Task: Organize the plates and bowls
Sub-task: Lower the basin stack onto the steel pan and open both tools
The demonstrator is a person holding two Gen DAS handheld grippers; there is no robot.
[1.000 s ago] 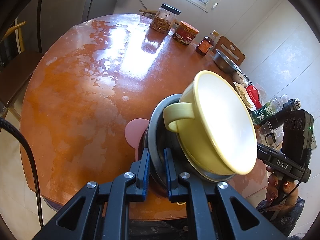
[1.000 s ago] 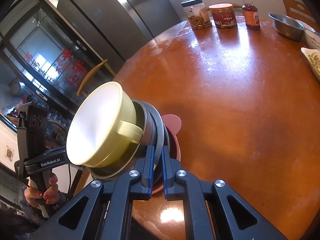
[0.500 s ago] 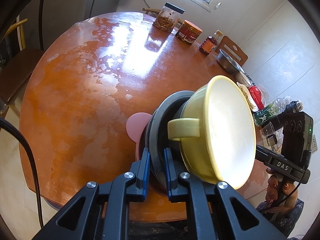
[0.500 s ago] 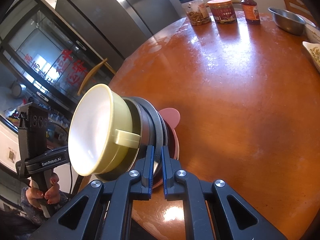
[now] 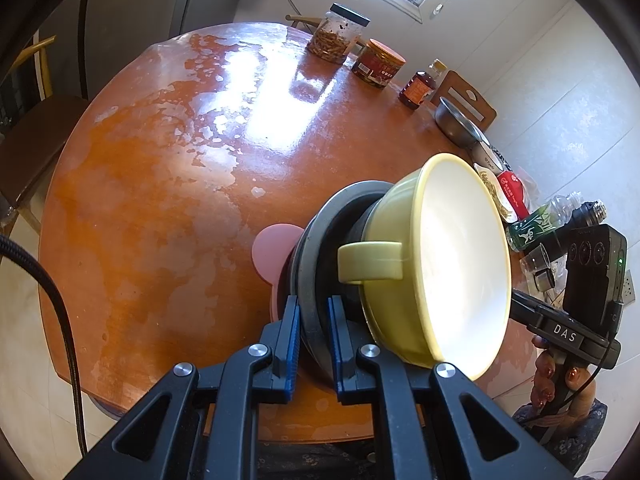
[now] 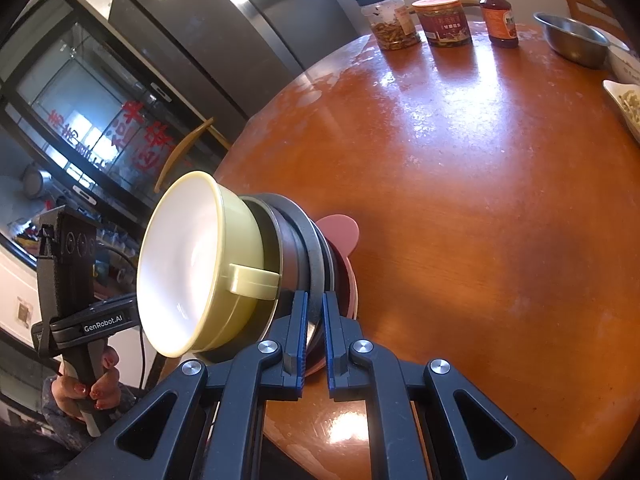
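Note:
A stack of dishes stands tilted on edge above the near rim of the round wooden table (image 5: 160, 168). A yellow handled bowl (image 5: 400, 220) with a white inside sits on dark grey plates (image 5: 316, 236), with a pink eared plate (image 5: 272, 252) underneath. My left gripper (image 5: 314, 308) is shut on the rim of the grey plate. From the other side, my right gripper (image 6: 315, 304) is shut on the same rim, beside the yellow bowl (image 6: 236, 236), grey plate (image 6: 310, 240) and pink plate (image 6: 340, 232).
At the table's far edge stand a glass jar (image 5: 338, 32), a red tin (image 5: 378, 64), a sauce bottle (image 5: 418, 88) and a steel bowl (image 5: 456, 126). Snack dishes and bottles crowd the right side. A chair (image 5: 32, 140) is on the left and a fridge (image 6: 240, 20) behind.
The stack has tipped further up on edge, so the bowl's mouth faces more sideways. Both grippers keep their hold on the plate rim.

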